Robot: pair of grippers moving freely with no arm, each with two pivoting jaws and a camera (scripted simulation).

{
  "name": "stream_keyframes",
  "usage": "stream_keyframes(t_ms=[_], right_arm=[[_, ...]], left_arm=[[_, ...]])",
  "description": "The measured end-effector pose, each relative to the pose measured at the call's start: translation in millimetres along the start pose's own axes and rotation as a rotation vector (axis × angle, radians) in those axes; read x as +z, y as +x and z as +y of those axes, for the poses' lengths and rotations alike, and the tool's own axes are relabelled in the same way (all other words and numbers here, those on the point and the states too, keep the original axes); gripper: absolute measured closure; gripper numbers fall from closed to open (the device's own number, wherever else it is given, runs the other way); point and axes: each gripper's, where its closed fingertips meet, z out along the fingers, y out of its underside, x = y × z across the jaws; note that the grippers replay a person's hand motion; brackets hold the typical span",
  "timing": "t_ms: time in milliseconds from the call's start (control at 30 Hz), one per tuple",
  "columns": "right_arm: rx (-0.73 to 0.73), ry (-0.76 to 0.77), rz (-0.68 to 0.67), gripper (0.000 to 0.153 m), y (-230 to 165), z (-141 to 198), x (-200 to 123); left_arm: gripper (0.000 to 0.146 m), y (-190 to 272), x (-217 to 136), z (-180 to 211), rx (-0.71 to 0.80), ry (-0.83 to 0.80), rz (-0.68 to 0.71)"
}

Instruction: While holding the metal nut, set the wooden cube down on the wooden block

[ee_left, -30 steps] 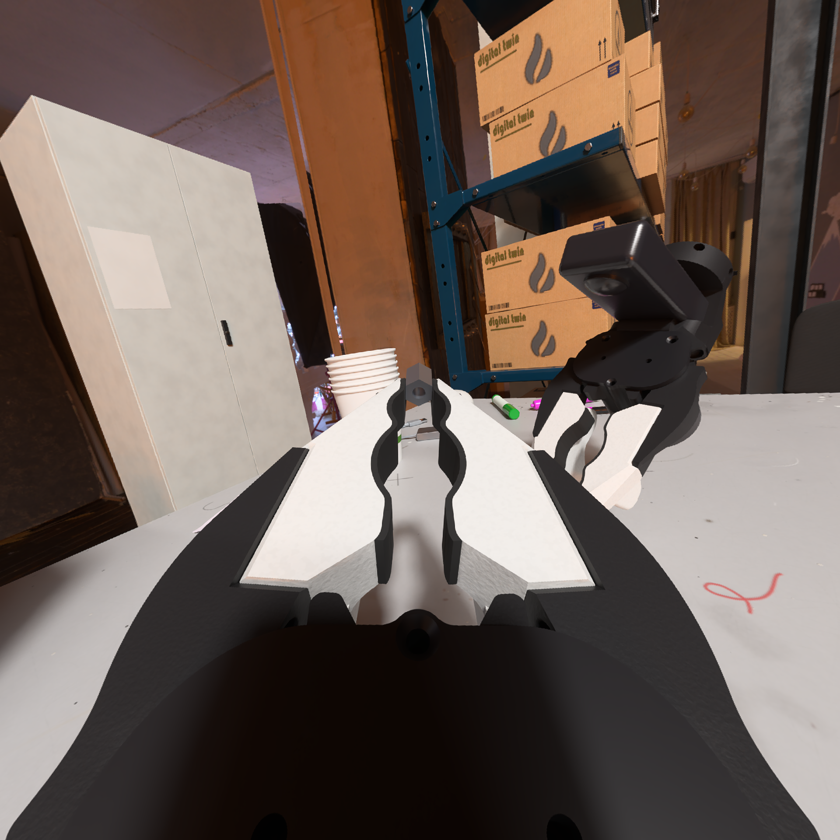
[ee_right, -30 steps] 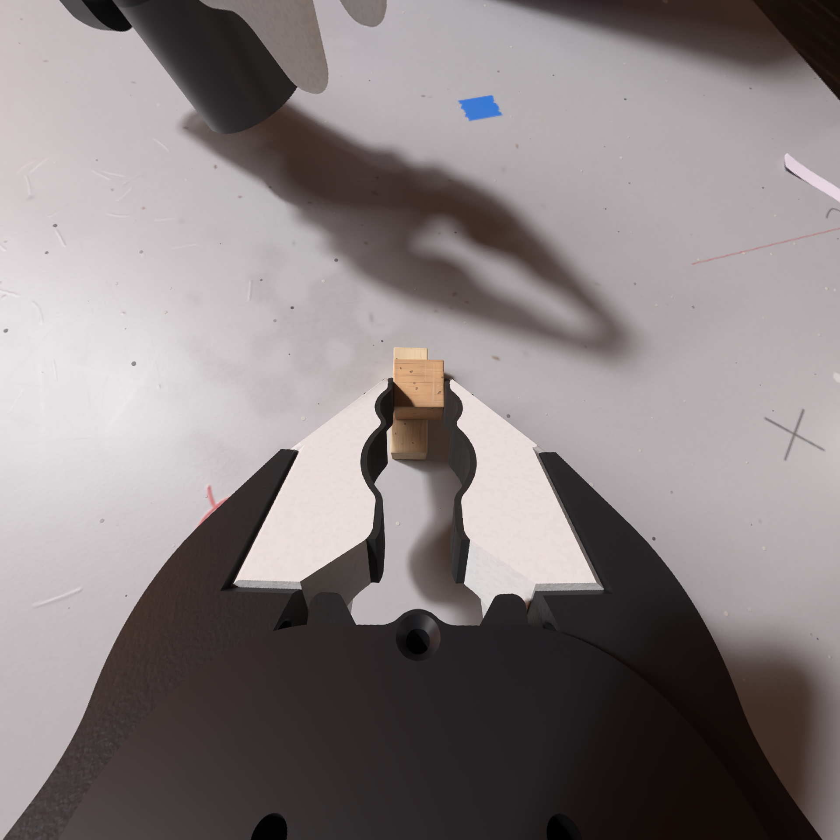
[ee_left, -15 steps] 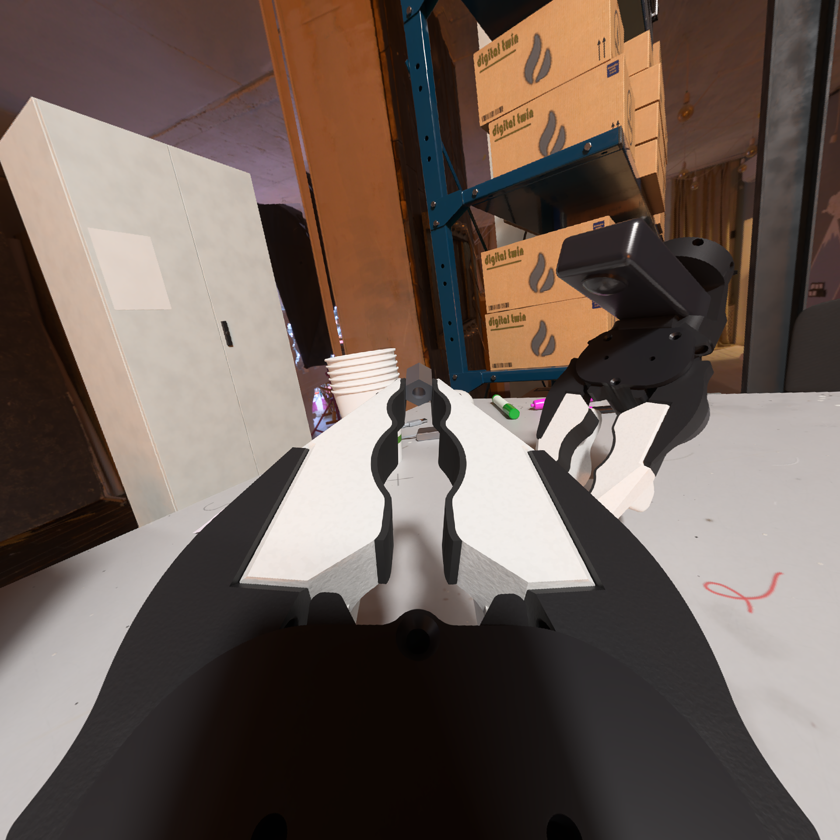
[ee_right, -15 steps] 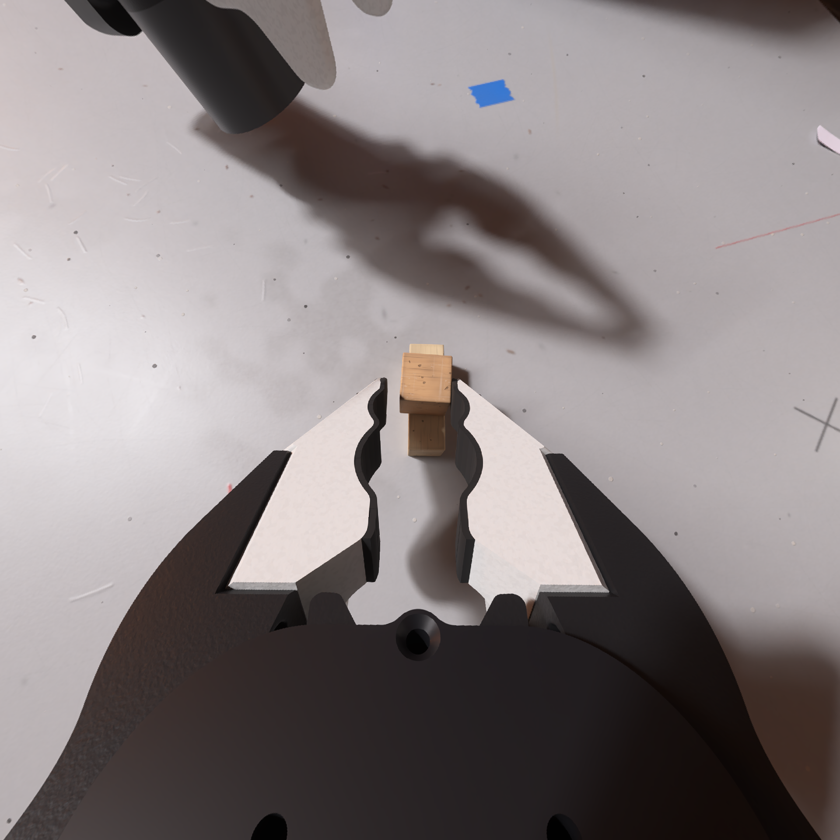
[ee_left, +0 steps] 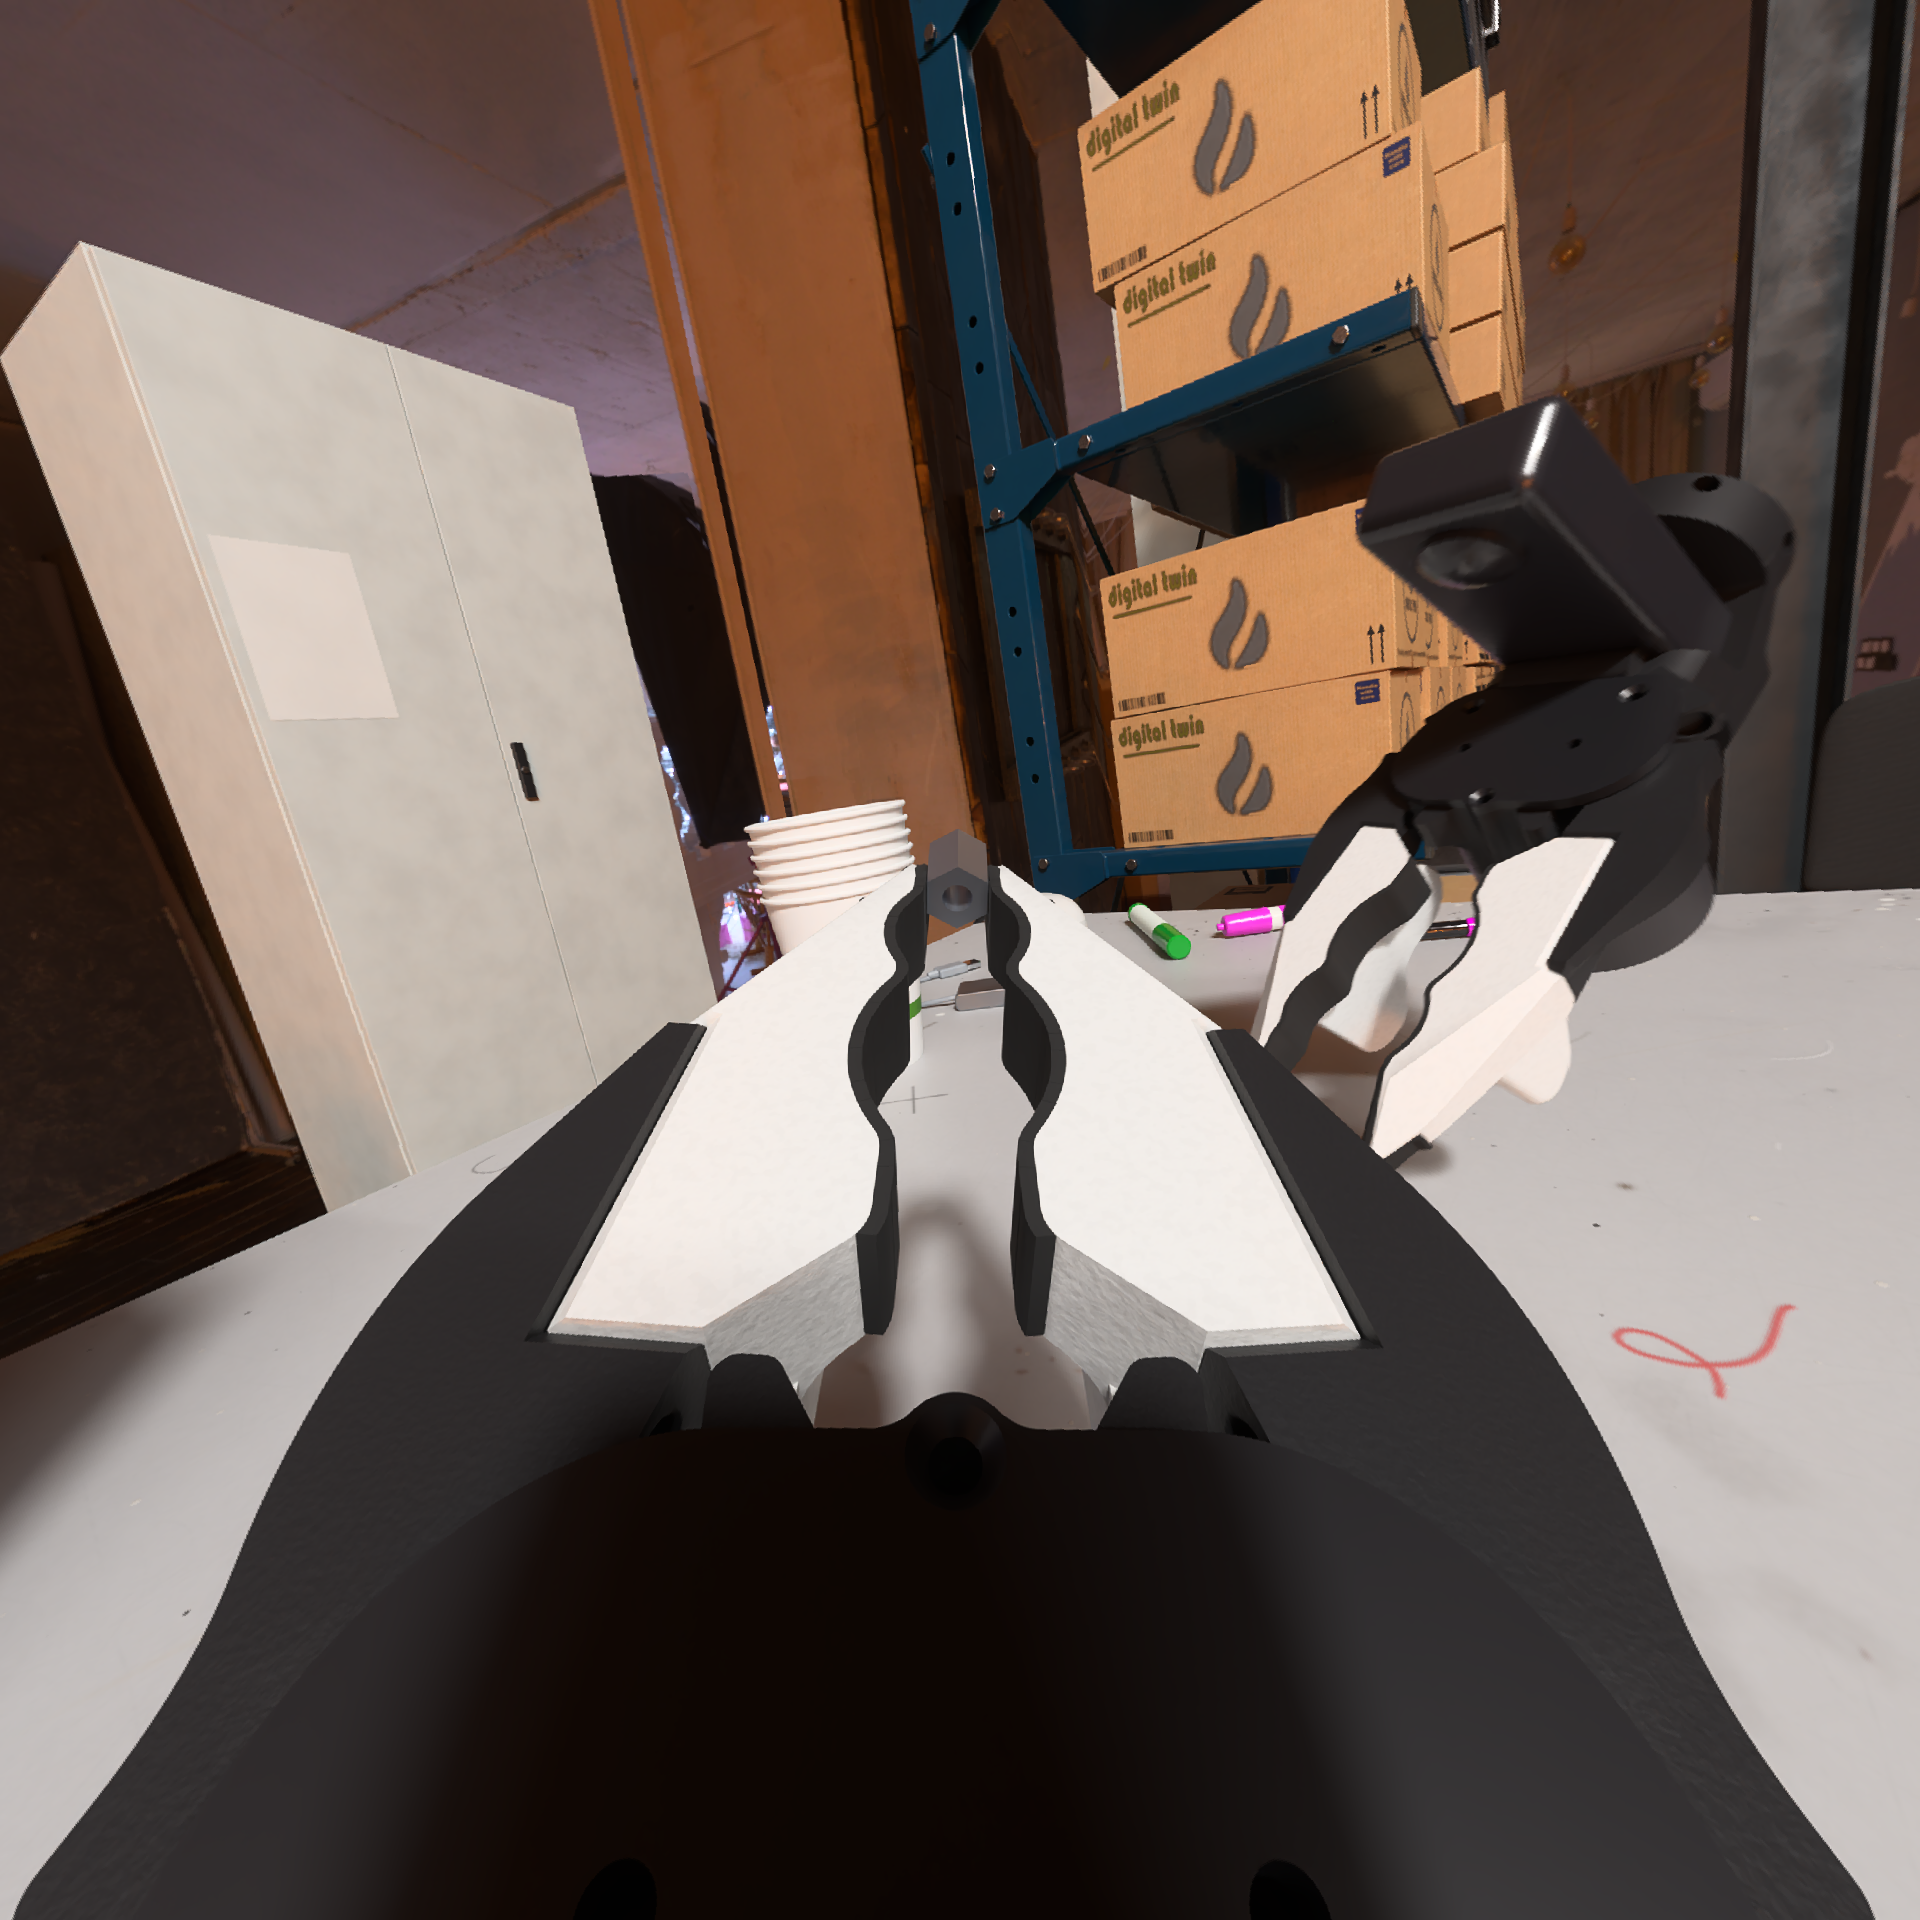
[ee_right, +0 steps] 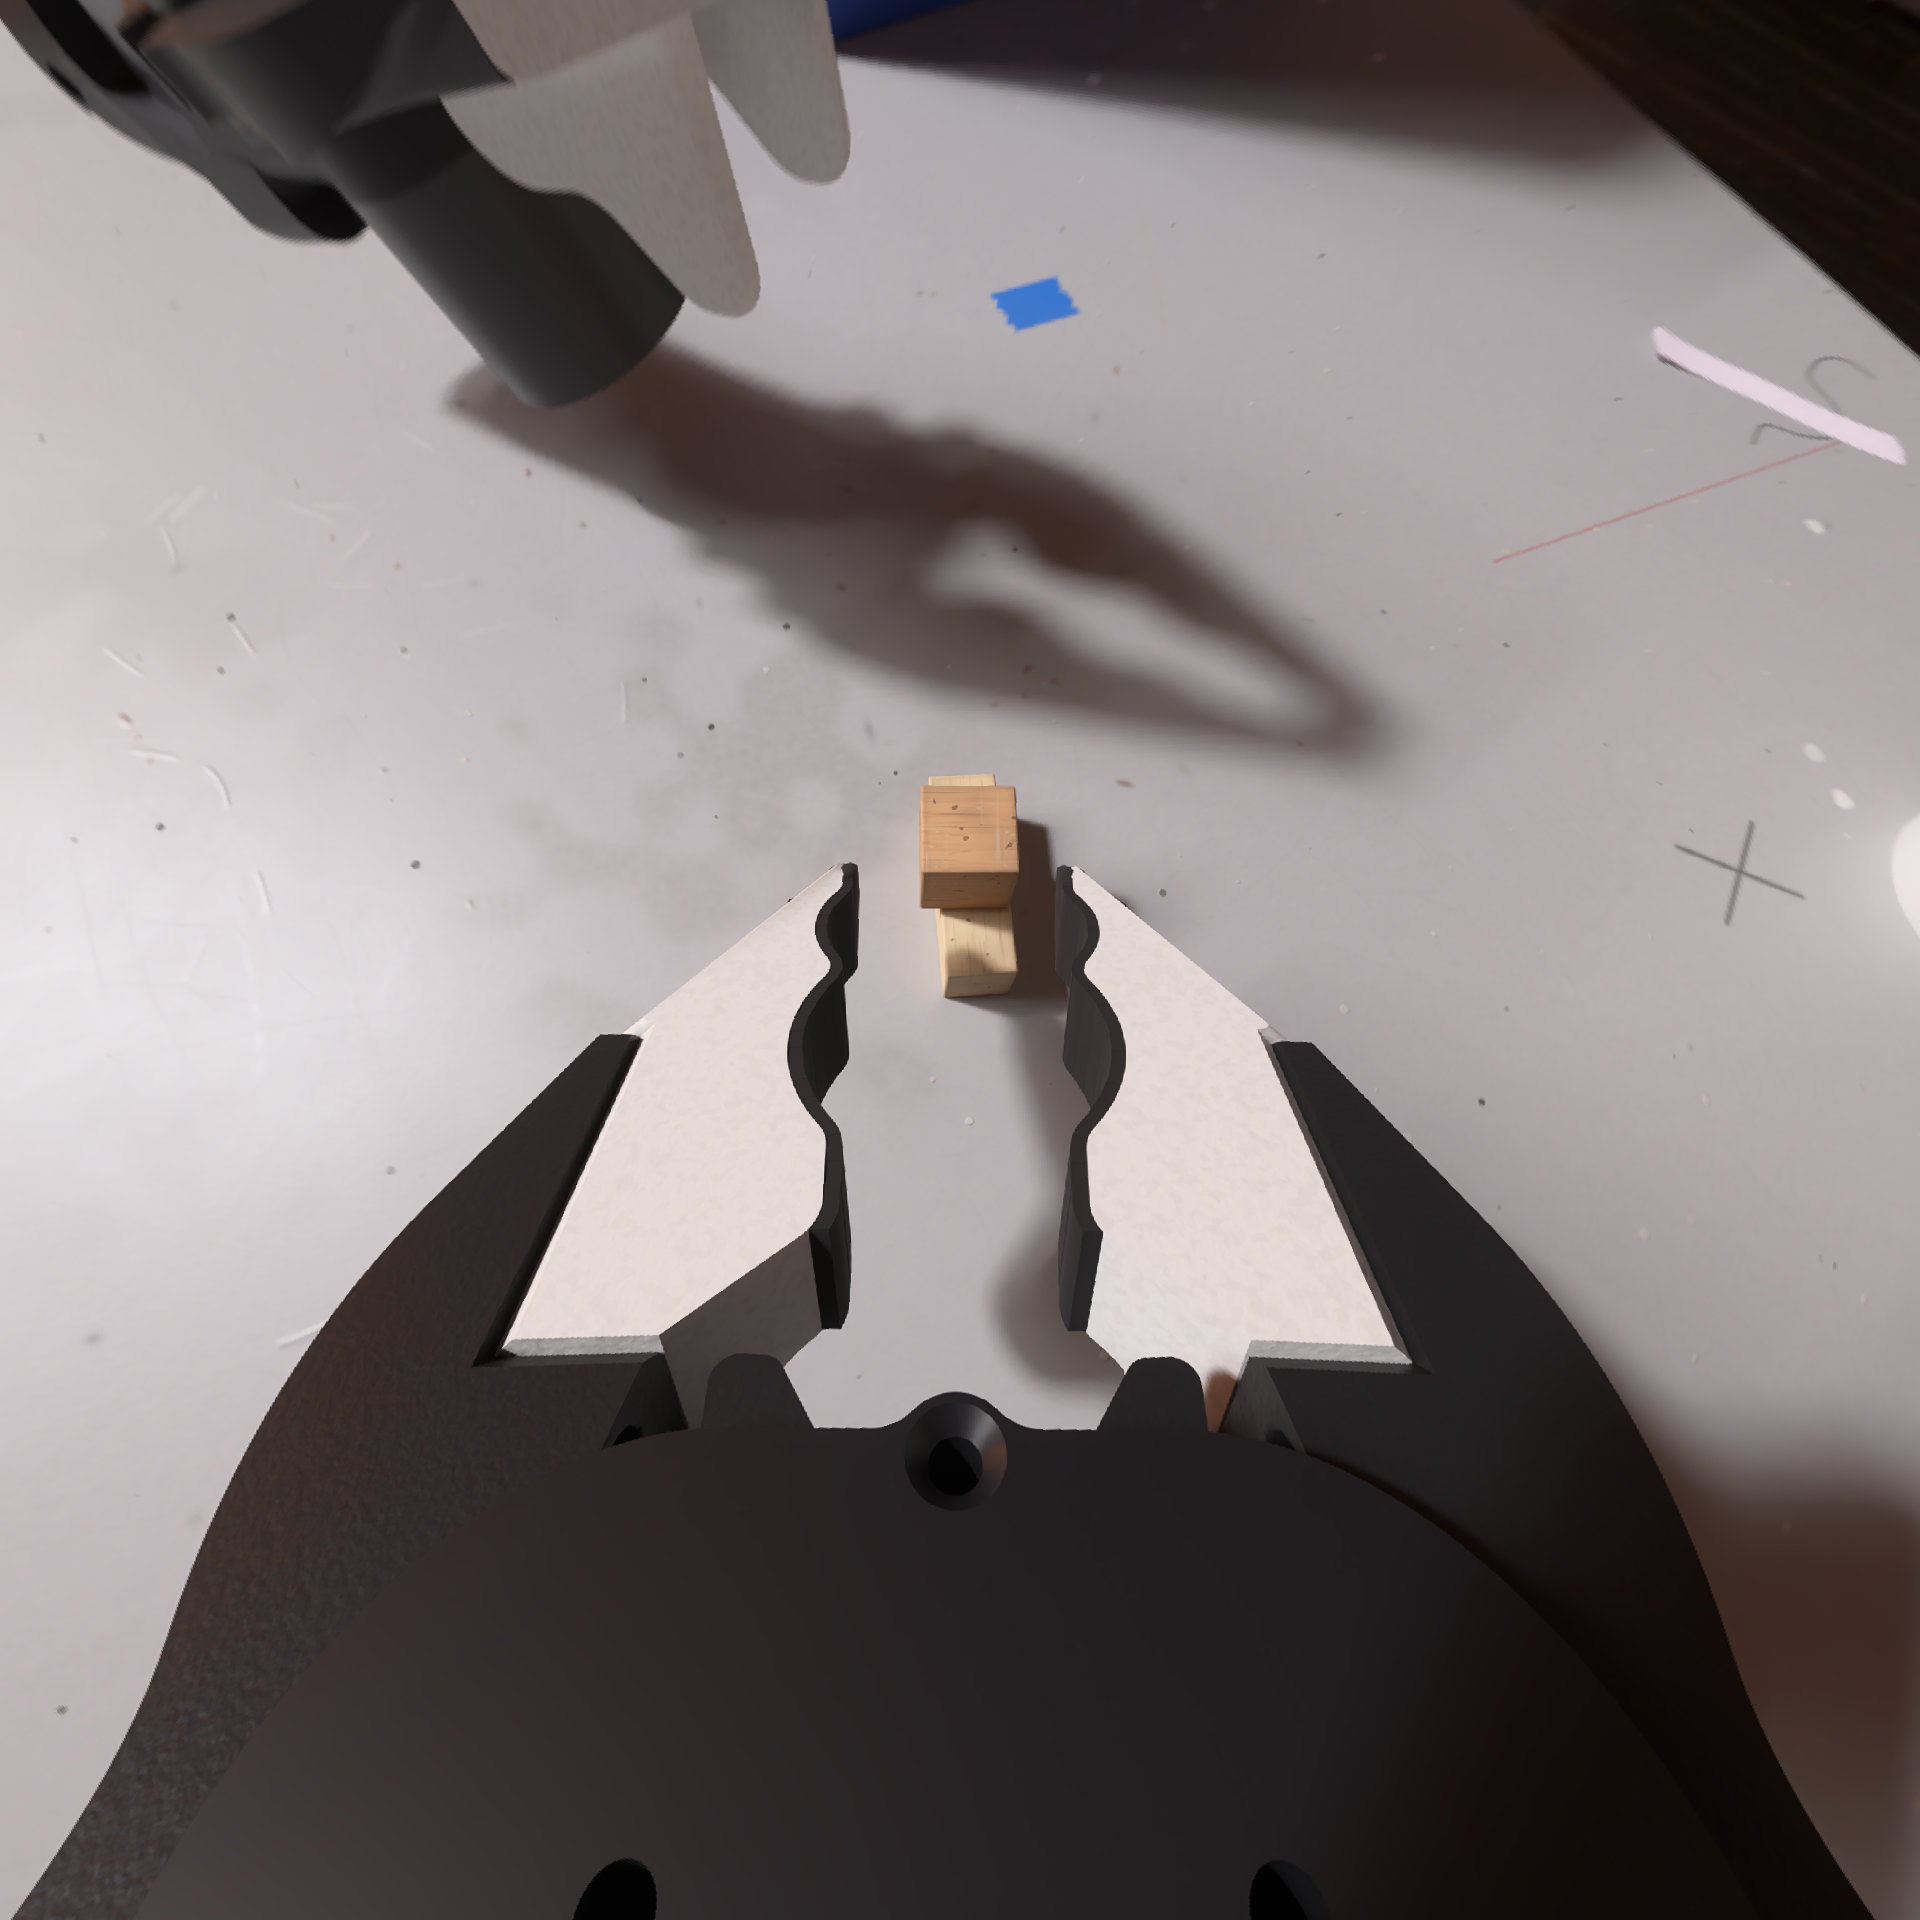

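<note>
In the right wrist view the wooden cube rests on top of the paler wooden block, which lies on the grey table. My right gripper is open, its fingertips apart on either side of the stack and touching neither piece. It also shows in the left wrist view, pointing down at the table. My left gripper is shut on the grey metal nut at its fingertips, held above the table. It shows at the top left of the right wrist view.
A stack of white paper cups, a green marker and a pink marker lie at the table's far side. A white cabinet and blue shelving with cardboard boxes stand behind. Blue tape marks the table.
My right gripper has opened, let go of the wooden cube and drawn back and up. The cube stays on the block. My left gripper has held still with the nut.
</note>
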Motion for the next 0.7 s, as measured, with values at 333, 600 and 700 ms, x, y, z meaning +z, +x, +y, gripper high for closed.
stream_keyframes(t_ms=[333,600,700], right_arm=[[0.057,0.006,0.077,0.113,-13.6,6.2,-5.0],[-0.013,-0.104,0.011,0.114,-2.6,2.4,1.8],[-0.014,-0.126,-0.071,0.115,3.0,-1.6,6.4]], left_arm=[[0.136,2.3,-0.1,-0.9,0.022,0.002,0.004],[0.136,5.2,-0.7,-3.0,0.031,0.013,0.017],[0.136,6.0,-0.9,-3.7,0.034,0.017,0.022]])
